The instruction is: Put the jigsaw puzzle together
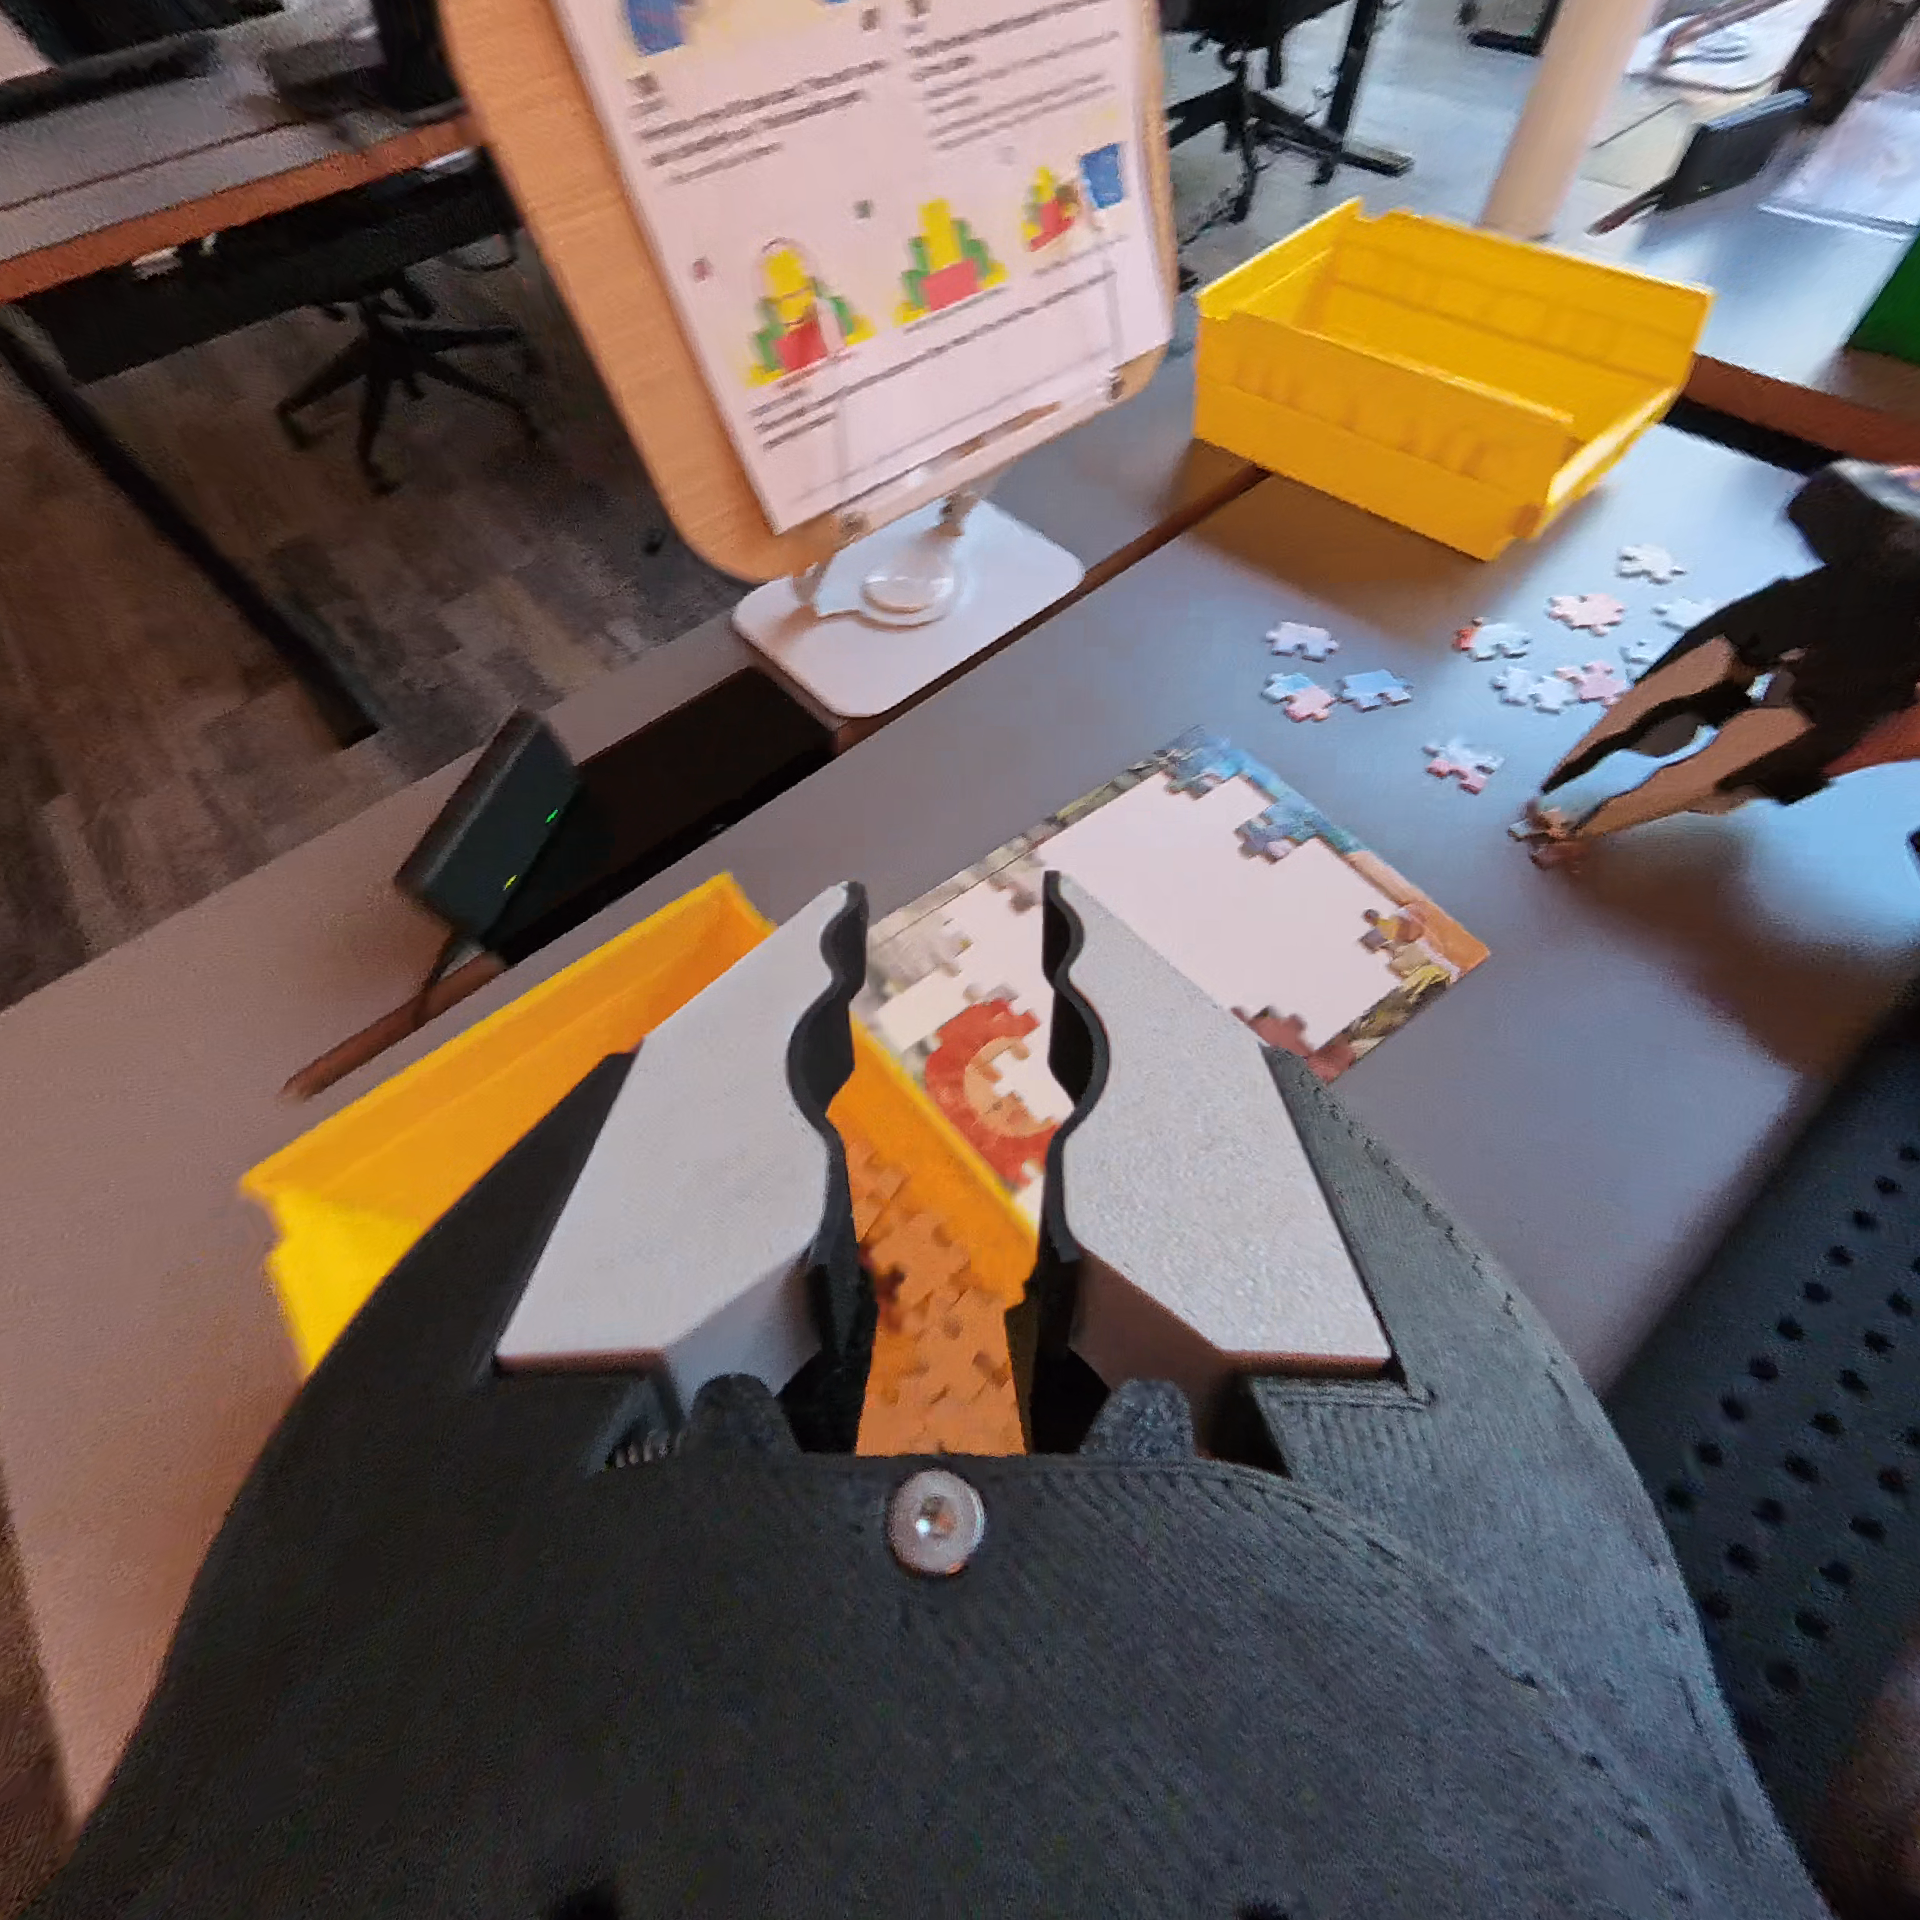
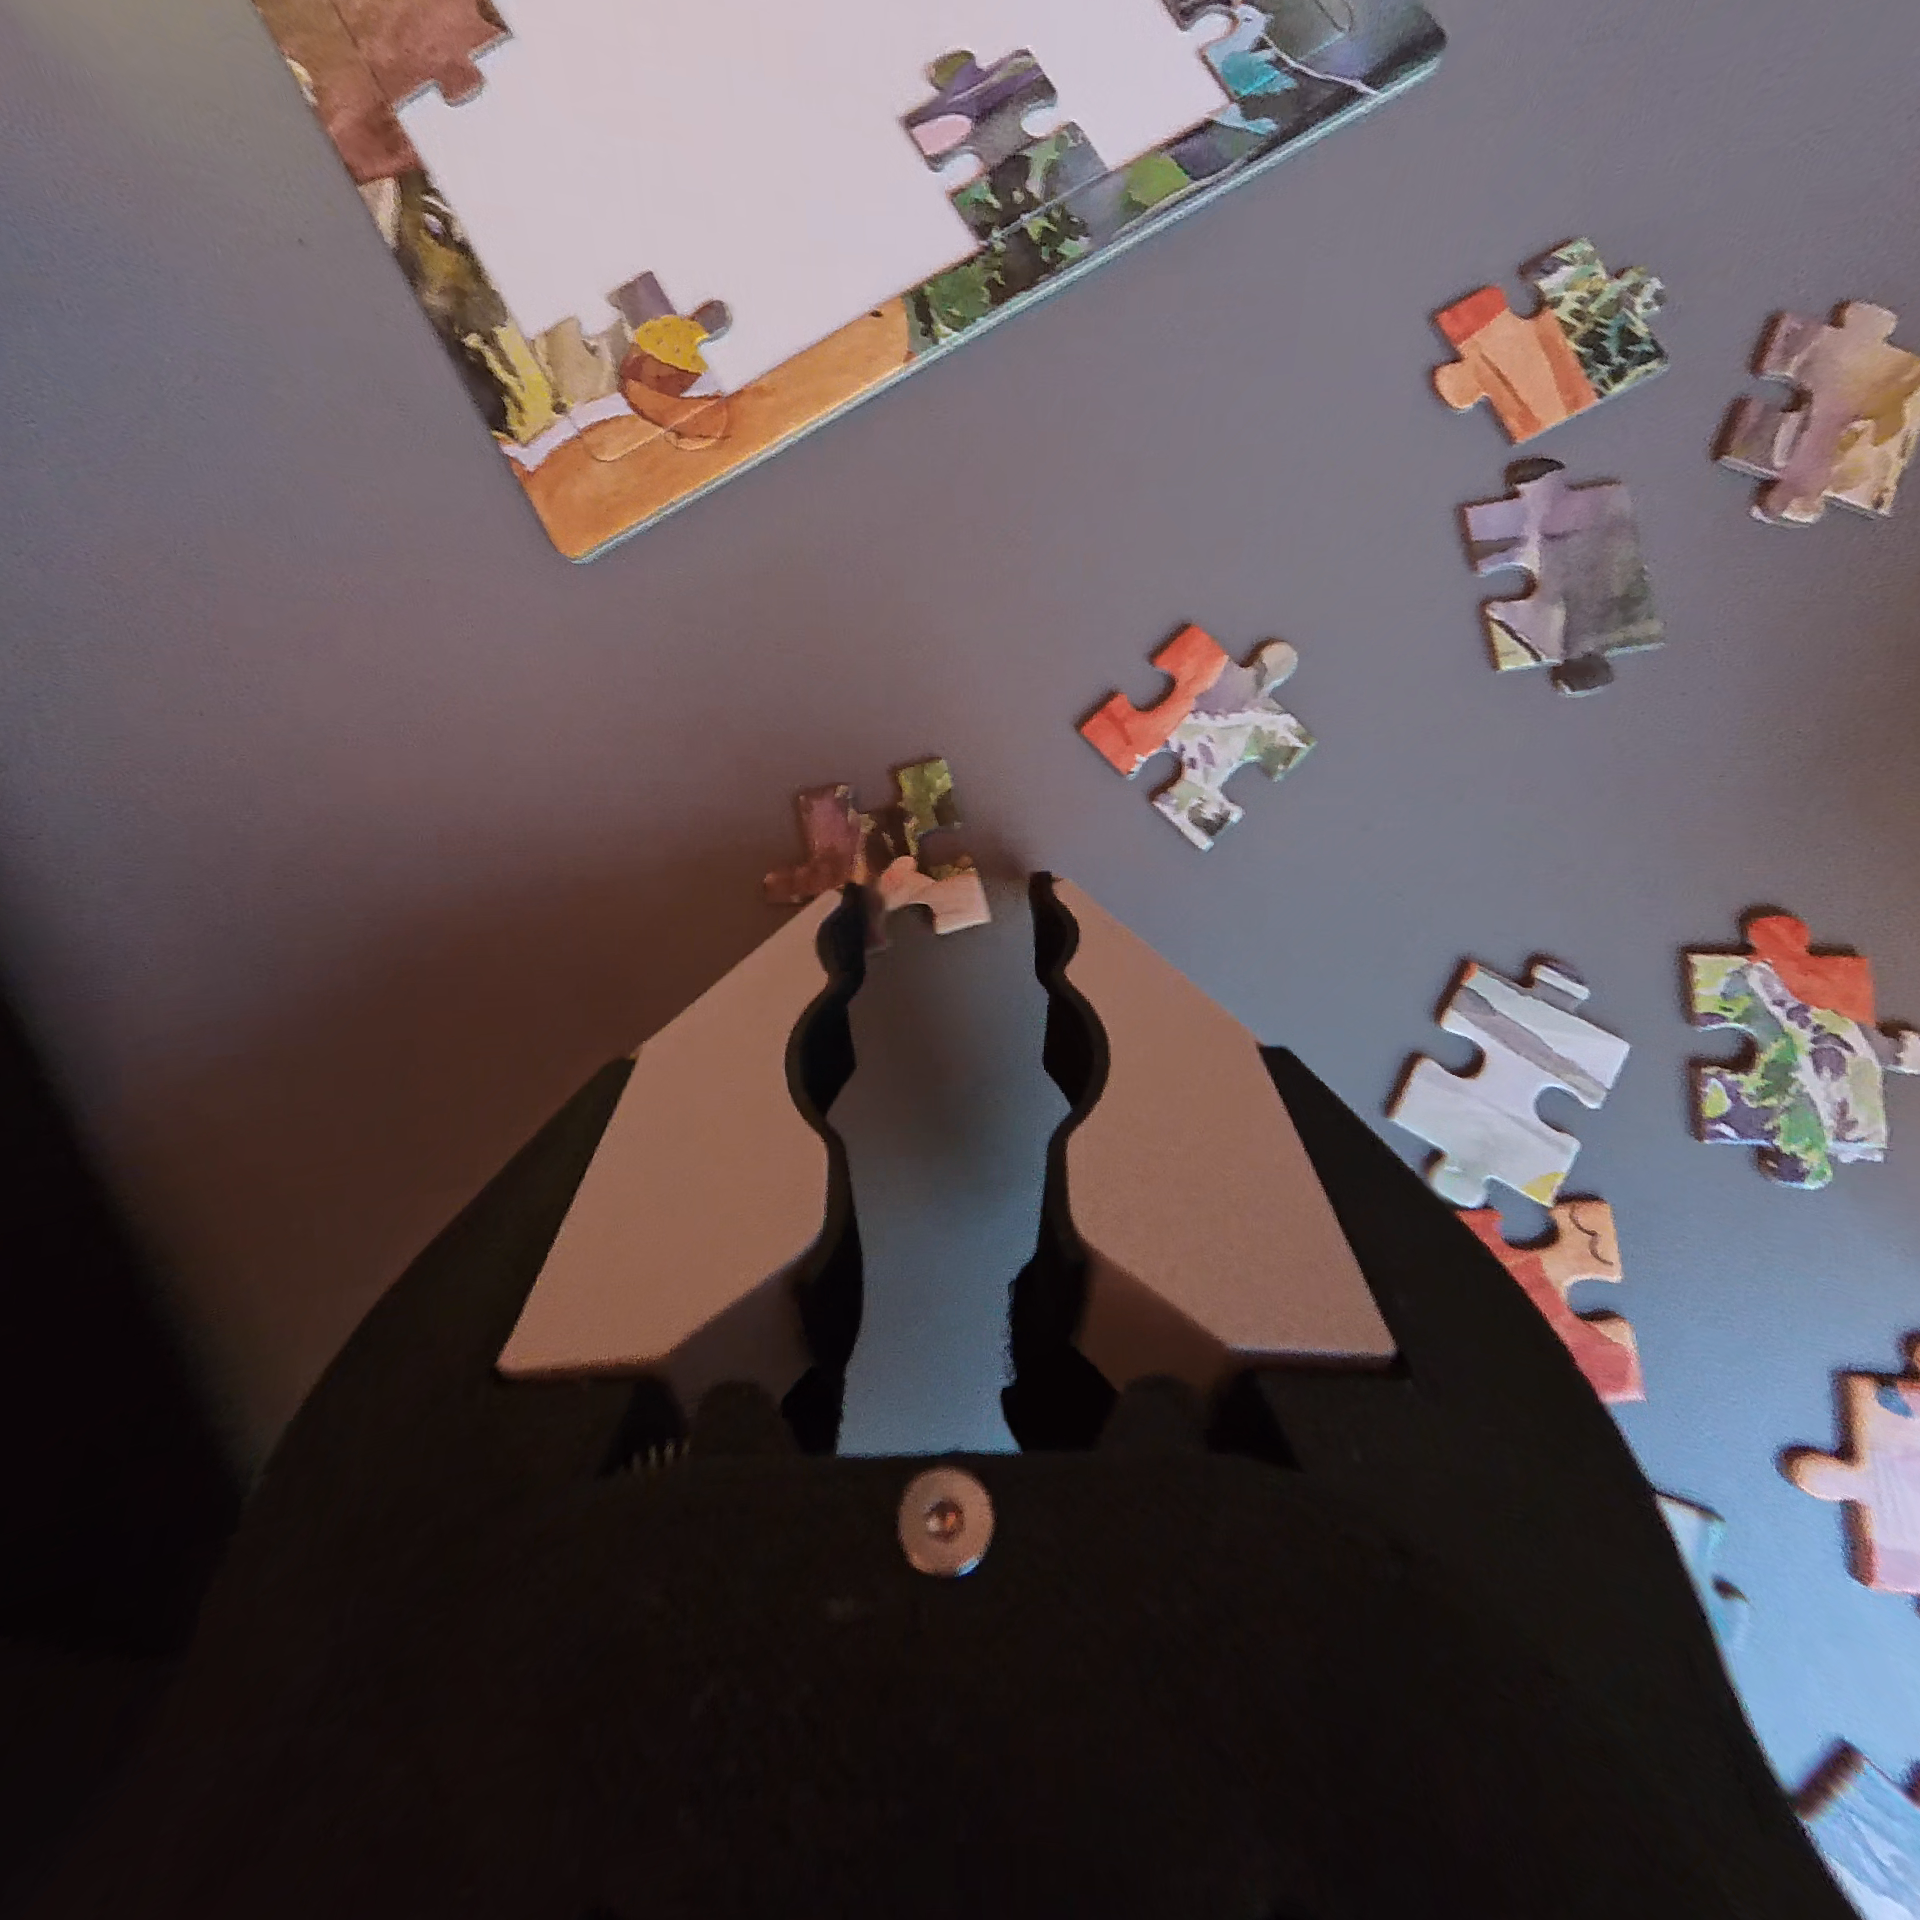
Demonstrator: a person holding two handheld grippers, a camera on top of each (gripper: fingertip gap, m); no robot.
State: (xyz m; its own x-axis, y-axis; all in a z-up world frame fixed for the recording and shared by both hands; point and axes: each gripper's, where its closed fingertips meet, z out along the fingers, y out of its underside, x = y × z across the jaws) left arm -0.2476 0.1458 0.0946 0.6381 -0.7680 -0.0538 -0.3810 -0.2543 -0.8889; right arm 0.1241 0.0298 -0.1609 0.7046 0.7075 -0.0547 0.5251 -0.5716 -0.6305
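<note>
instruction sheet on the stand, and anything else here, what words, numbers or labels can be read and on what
I won't copy out writing from the pictures; here is where it stands.
Instruction sheet on the stand: printed lines beside coloured block drawings, blurred anyway.
Puzzle board and loose pieces: painted picture only, no text.
Yellow bins, black box, both grippers: no writing visible.
</note>
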